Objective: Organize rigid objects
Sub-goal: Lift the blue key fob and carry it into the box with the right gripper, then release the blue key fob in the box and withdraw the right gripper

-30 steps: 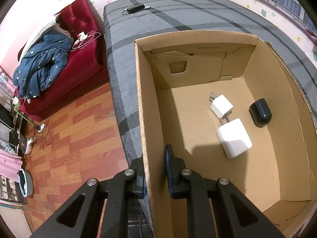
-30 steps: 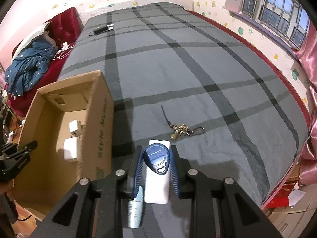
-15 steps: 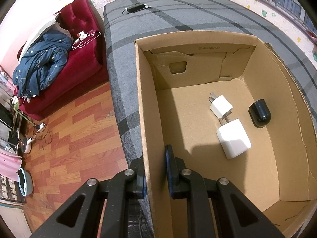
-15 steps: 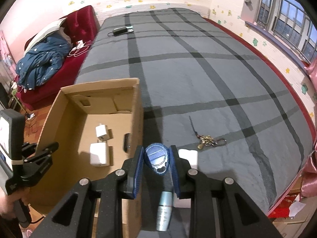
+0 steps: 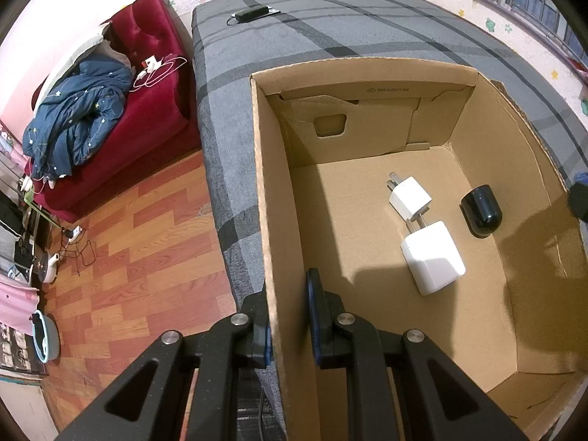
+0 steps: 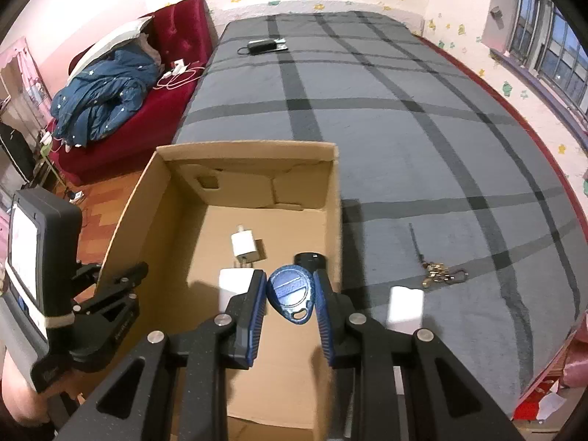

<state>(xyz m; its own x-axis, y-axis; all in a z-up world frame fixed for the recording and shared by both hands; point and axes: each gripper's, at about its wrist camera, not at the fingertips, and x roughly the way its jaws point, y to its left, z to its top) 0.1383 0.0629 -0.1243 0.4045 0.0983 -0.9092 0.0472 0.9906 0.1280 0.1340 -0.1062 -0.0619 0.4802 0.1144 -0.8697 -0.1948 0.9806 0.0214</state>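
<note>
Our right claw [image 6: 289, 296], clamped on the blue key fob [image 6: 291, 291], hung directly above the cardboard box [image 6: 332, 198] floor.

white block [image 6: 405, 308] blurred, unidentifiable

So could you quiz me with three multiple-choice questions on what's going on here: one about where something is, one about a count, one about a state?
1. Where is the key bunch?
A. in the box
B. on the grey blanket
C. on the red sofa

2. How many white chargers lie in the box?
A. one
B. two
C. four

3. What is the right gripper doing?
A. holding a blue tag
B. empty and wide open
C. holding a charger

Answers: 1 B, the keys lie on the blanket right of the box. 2 B, a small charger and a big charger. 3 A, the blue tag sits between its fingers.
</note>
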